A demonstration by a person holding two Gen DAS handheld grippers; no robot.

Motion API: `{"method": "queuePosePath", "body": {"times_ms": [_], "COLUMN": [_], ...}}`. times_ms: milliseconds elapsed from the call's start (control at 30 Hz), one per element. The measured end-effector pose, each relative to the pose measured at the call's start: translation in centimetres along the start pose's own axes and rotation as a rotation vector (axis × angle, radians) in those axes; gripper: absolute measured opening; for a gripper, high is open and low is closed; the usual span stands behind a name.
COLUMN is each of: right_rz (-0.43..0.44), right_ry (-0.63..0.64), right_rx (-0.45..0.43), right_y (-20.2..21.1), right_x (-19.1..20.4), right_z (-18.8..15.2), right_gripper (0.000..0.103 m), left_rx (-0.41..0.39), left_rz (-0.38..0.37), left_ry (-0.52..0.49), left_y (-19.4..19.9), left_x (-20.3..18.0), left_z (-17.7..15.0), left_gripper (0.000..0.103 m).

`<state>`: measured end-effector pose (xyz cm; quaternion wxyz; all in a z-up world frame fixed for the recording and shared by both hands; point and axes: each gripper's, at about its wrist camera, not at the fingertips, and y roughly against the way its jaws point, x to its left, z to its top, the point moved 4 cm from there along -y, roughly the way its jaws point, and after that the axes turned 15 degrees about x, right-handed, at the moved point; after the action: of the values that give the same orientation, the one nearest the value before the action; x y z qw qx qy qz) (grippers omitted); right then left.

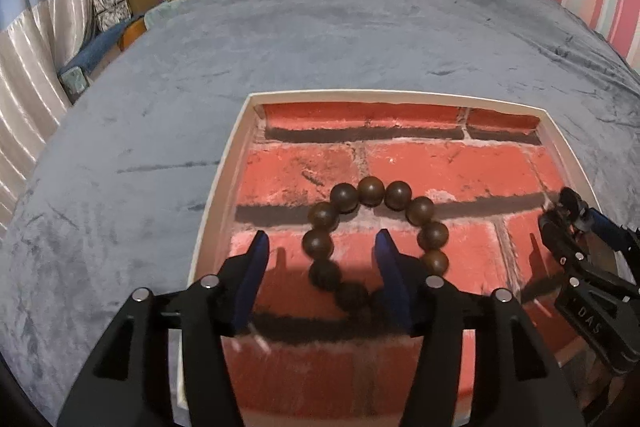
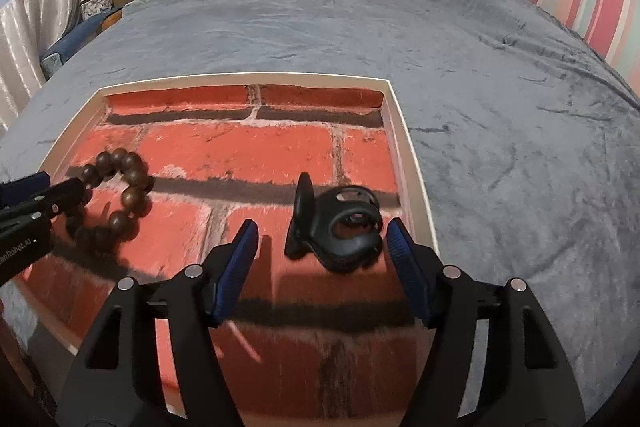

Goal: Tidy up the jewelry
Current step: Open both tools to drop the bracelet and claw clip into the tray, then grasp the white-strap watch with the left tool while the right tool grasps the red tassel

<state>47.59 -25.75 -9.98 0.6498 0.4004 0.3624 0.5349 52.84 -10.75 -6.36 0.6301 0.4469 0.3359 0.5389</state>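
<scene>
I have the left gripper (image 1: 322, 247) spread wide over the brown bead bracelet (image 1: 372, 191), one blue finger inside the loop, one outside its left edge. The bracelet lies in the left half of the brick-print tray (image 1: 216, 187) on the grey bedspread (image 1: 360, 35). My right gripper (image 2: 322, 231) is also spread, flanking the black hair clip (image 2: 340, 227) near the tray's right rim.

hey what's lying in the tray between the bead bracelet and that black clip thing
Nothing: in the right wrist view, only bare brick-patterned tray floor separates the bead bracelet from the black clip.
</scene>
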Motion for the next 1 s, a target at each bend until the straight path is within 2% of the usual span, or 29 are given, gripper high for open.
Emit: {"method": "queuePosePath", "body": {"times_ms": [167, 233, 333, 400, 533, 667, 733, 767, 1000], "right_rz": [0.002, 0.006, -0.004, -0.002, -0.007, -0.034, -0.035, -0.036, -0.039], "right_ry": [0.015, 0.023, 0.034, 0.035, 0.039, 0.045, 0.039, 0.035, 0.015], "right_rx": [-0.017, -0.034, -0.076, -0.099, -0.143, -0.193, -0.207, -0.213, -0.22], "right_y": [3.1, 4.8, 7.7, 9.5, 12.6, 15.6, 16.5, 16.9, 17.8], "right_x": [-0.6, -0.9, -1.7, -2.3, -3.3, -3.8, -4.1, -4.2, -4.7], "right_z": [-2.2, -3.3, -5.6, -7.7, -11.7, -16.3, -18.1, -19.1, -23.9], "right_gripper": [0.066, 0.067, 0.073, 0.073, 0.074, 0.078, 0.079, 0.079, 0.079], "left_rx": [-0.041, -0.067, -0.108, -0.137, -0.179, -0.203, -0.209, -0.216, -0.206], "left_rz": [-0.019, -0.022, -0.031, -0.041, -0.064, -0.054, -0.061, -0.069, -0.065], "left_ry": [-0.001, -0.01, -0.014, -0.01, -0.015, -0.034, -0.025, -0.015, -0.027], "left_y": [3.3, 5.3, 7.8, 9.7, 12.7, 14.6, 15.4, 15.8, 16.5], "left_x": [0.3, 0.2, 0.5, 0.7, 0.9, 0.8, 1.0, 1.1, 1.0], "left_z": [-3.0, -4.8, -7.4, -9.4, -13.0, -16.7, -18.6, -19.6, -24.6], "left_gripper": [0.065, 0.066, 0.068, 0.076, 0.076, 0.076, 0.086, 0.088, 0.088]}}
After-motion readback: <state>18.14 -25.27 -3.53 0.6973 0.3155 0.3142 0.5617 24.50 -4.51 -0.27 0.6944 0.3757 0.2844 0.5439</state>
